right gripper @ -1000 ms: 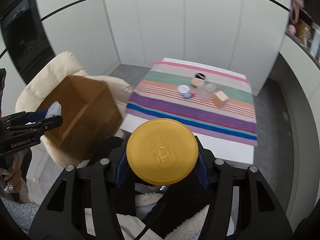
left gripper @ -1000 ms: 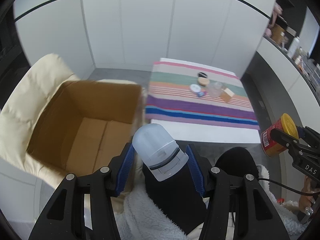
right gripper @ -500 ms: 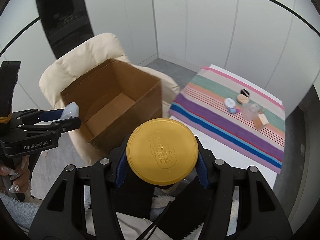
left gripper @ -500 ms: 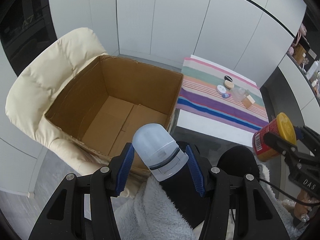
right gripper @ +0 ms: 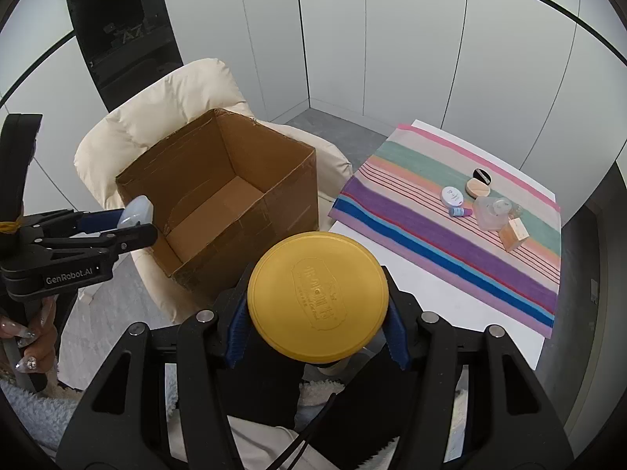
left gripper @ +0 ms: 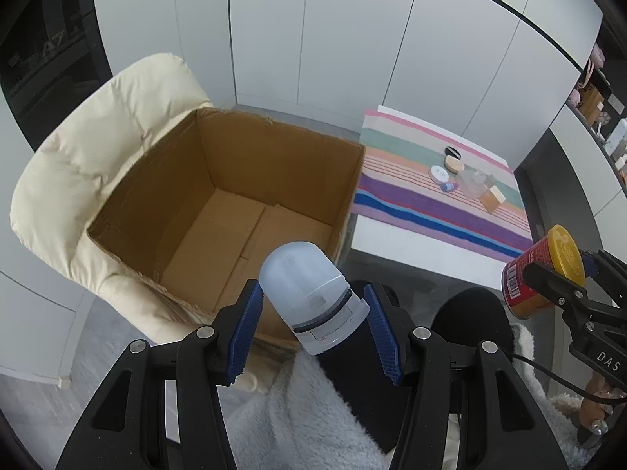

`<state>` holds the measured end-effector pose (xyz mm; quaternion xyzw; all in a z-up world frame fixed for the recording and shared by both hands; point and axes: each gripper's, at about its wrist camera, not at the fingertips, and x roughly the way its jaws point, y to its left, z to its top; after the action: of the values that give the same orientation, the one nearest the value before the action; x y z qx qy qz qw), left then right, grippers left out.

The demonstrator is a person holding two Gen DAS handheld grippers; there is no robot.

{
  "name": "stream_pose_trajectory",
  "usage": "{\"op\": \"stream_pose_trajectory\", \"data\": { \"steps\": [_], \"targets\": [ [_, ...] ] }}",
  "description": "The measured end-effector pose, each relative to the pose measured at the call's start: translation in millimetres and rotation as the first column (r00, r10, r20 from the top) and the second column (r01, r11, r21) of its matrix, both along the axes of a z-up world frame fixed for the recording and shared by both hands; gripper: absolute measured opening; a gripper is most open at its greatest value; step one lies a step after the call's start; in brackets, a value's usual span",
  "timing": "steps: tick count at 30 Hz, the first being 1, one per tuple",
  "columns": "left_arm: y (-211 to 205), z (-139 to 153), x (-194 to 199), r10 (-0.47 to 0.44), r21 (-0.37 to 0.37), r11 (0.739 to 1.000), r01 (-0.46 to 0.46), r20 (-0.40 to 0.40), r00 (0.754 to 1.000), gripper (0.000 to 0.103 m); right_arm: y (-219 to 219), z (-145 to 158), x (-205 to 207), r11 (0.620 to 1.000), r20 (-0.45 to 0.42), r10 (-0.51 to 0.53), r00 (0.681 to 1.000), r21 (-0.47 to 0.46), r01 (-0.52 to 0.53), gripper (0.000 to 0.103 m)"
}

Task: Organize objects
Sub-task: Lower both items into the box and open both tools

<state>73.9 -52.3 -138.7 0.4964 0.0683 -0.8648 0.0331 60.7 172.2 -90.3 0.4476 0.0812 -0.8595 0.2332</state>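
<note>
The left tool (left gripper: 313, 325) is clenched on a translucent white plastic bottle with a domed cap (left gripper: 309, 297), holding it tilted just above the near edge of an open brown cardboard box (left gripper: 219, 203). The box sits on a cream padded armchair (left gripper: 78, 164). The right tool (right gripper: 317, 317) grips a red cylindrical can with a yellow plastic lid (right gripper: 317, 297), held in the air near the box's right side. On the worktop (right gripper: 423, 290), a striped multicoloured cloth (right gripper: 431, 235) carries a cluster near its far right corner: a round white jar (right gripper: 452, 195), a small blue bottle (right gripper: 459, 211), a tan round compact (right gripper: 477, 187), a clear glass bottle (right gripper: 491, 213) and a small tan box (right gripper: 514, 234).
</note>
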Motion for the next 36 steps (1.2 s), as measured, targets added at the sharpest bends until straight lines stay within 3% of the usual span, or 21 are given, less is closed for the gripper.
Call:
{"op": "stream_pose_trajectory", "data": {
  "steps": [6, 12, 16, 21, 31, 34, 36],
  "targets": [
    [-13, -6, -24, 0.046, -0.115, 0.992, -0.049, -0.029, 0.999, 0.055, -12, -3, -23, 1.0, -0.017, -0.007, 1.0, 0.02, 0.008, 0.059],
    [-40, -21, -60, 0.089, -0.028, 0.996, -0.089, 0.025, 0.996, 0.055, -43, -17, -55, 0.999, -0.014, 0.016, 1.0, 0.05, -0.015, 0.059],
    [-51, -22, -97, 0.129, -0.064, 0.99, -0.129, -0.002, 0.992, 0.055, -67, -29, -78, 0.998, 0.0, 0.038, 0.999, 0.058, -0.038, 0.059],
    [-70, -26, -133, 0.165, -0.057, 0.984, -0.166, -0.013, 0.986, 0.055, -104, -41, -110, 0.995, 0.005, 0.062, 0.998, 0.072, -0.062, 0.059],
    [-114, -38, -144, 0.245, -0.034, 0.969, -0.244, 0.008, 0.97, 0.055, -174, -58, -154, 0.987, 0.012, 0.138, 0.99, 0.077, -0.138, 0.059],
    [-117, -41, -146, 0.258, -0.084, 0.963, -0.256, 0.008, 0.966, 0.055, -186, -64, -160, 0.986, 0.018, 0.152, 0.988, 0.07, -0.153, 0.059],
    [-117, -42, -146, 0.248, -0.055, 0.967, -0.247, 0.011, 0.969, 0.056, -190, -68, -164, 0.987, 0.02, 0.146, 0.989, 0.06, -0.147, 0.059]
  ]
}}
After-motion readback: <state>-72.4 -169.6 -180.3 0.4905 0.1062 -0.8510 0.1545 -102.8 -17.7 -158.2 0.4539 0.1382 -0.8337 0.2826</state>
